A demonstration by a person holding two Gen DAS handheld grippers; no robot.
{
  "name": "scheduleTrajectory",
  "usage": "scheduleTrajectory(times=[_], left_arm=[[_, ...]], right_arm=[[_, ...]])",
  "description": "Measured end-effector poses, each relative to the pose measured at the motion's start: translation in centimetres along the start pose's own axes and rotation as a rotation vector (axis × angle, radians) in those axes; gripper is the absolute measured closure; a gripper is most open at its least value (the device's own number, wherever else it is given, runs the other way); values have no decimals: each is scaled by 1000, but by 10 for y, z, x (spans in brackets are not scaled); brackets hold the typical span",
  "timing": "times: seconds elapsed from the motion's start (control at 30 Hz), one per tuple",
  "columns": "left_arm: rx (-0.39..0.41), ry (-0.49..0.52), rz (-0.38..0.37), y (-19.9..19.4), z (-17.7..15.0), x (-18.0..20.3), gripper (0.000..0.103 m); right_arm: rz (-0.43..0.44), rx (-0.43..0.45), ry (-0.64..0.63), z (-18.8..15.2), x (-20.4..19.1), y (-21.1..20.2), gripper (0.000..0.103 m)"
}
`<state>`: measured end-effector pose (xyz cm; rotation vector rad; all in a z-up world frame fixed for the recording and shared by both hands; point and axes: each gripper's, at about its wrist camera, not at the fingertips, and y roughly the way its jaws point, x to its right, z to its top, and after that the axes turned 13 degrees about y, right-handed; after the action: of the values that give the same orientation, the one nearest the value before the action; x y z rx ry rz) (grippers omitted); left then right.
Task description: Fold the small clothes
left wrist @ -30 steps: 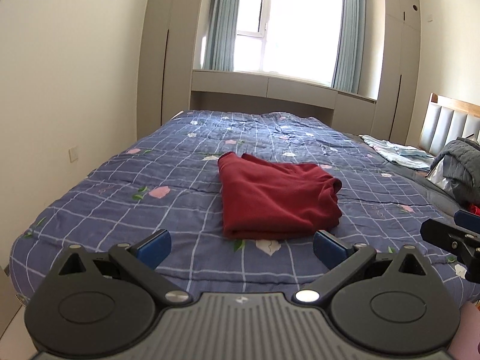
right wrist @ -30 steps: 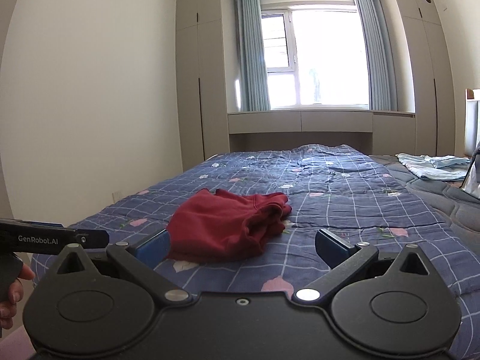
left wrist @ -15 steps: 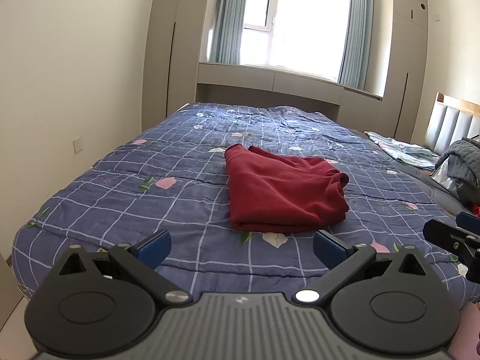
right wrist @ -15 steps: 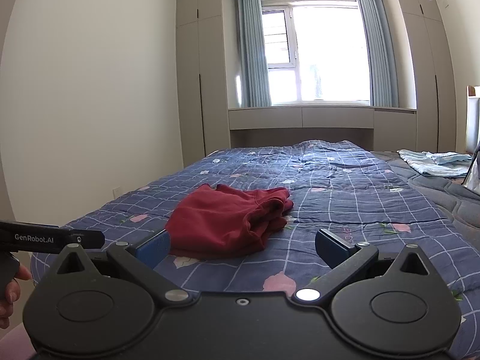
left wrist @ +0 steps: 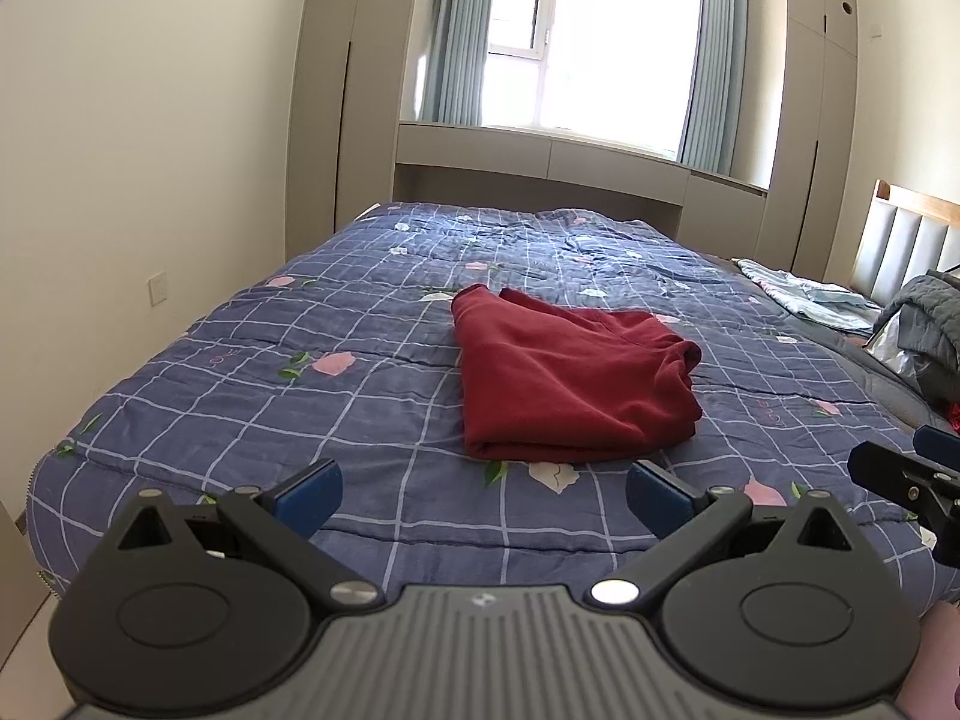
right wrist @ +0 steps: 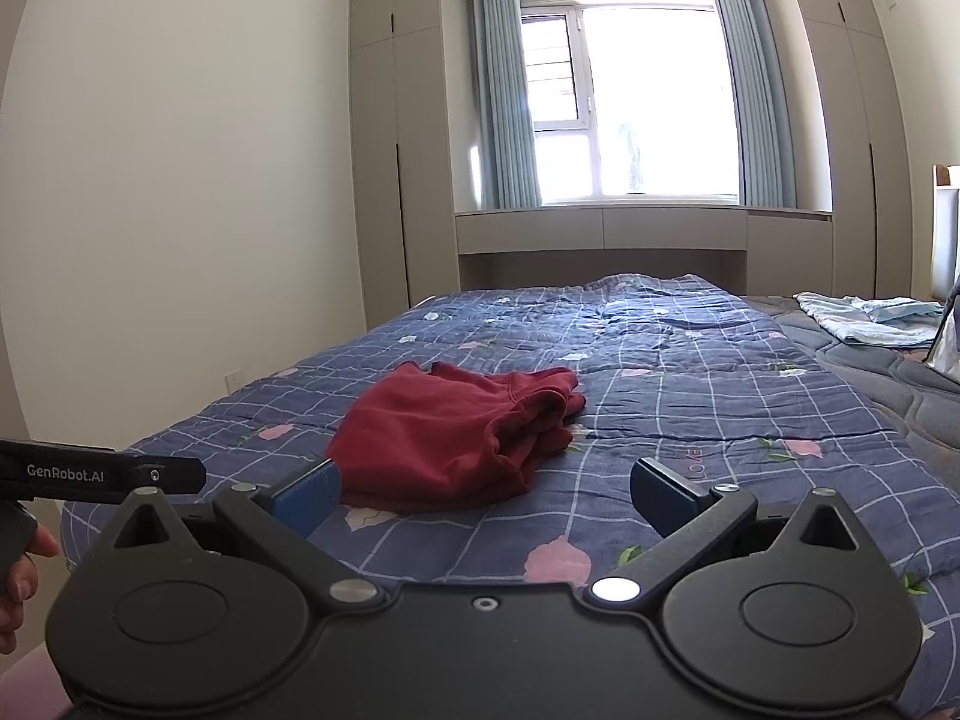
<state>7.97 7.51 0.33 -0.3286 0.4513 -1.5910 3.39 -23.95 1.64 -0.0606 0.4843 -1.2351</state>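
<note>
A dark red garment [left wrist: 570, 375] lies folded on the blue checked quilt [left wrist: 300, 396] near the foot of the bed. It also shows in the right wrist view [right wrist: 456, 438]. My left gripper [left wrist: 483, 495] is open and empty, held back from the bed's near edge, short of the garment. My right gripper [right wrist: 486, 495] is open and empty, to the right of the garment and also back from it. The right gripper's tip shows at the right edge of the left wrist view [left wrist: 906, 477]. The left gripper's body shows at the left of the right wrist view [right wrist: 102, 474].
A light blue cloth [left wrist: 810, 300] and a grey jacket [left wrist: 924, 324] lie near the padded headboard [left wrist: 912, 240] at the right. A wall [left wrist: 150, 150] runs close along the bed's left side. Wardrobes and a window stand at the far end.
Both grippers have pulled back and tilted up a little, so the garment sits farther away in both views. The garment has not moved. Both grippers stay open.
</note>
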Motion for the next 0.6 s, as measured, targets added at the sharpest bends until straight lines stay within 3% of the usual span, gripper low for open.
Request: scheduleTrajectory(times=[0.6], left_arm=[[-10,3,-2,1,-2,0,0]], right_arm=[[10,-7,4,-2,2,2,1]])
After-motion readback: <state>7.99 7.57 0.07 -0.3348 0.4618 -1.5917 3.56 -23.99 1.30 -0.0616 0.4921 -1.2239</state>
